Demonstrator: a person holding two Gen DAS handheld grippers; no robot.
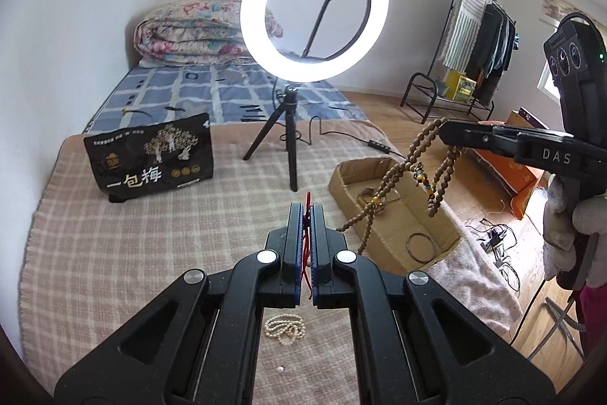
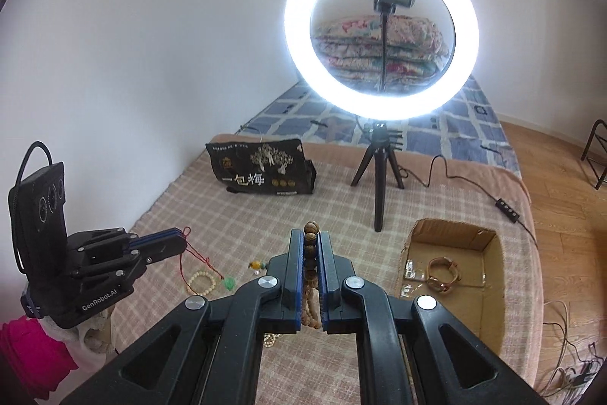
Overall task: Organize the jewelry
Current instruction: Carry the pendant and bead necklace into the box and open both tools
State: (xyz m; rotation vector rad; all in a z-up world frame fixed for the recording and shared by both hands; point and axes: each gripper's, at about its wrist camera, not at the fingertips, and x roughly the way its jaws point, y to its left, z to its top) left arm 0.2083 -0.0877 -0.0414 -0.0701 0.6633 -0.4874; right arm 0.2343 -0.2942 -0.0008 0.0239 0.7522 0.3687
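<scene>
Beads hang at frame right: your right gripper (image 1: pixel 442 130) pinches the wooden bead necklace (image 1: pixel 413 173) above the cardboard box (image 1: pixel 442 247). Your left gripper (image 1: pixel 306 211), frame centre, pinches a red cord (image 2: pixel 197 253).

The cardboard box (image 2: pixel 489 241) stood open on top, but a hanging bead string (image 1: pixel 383 192) crossed the way in. The ring light tripod (image 2: pixel 379 177) and its cable (image 2: pixel 474 188) stood just behind. Bare blanket (image 1: pixel 151 253) lay between the snack bag (image 1: pixel 151 158) and the white bracelet (image 2: pixel 201 281).
</scene>
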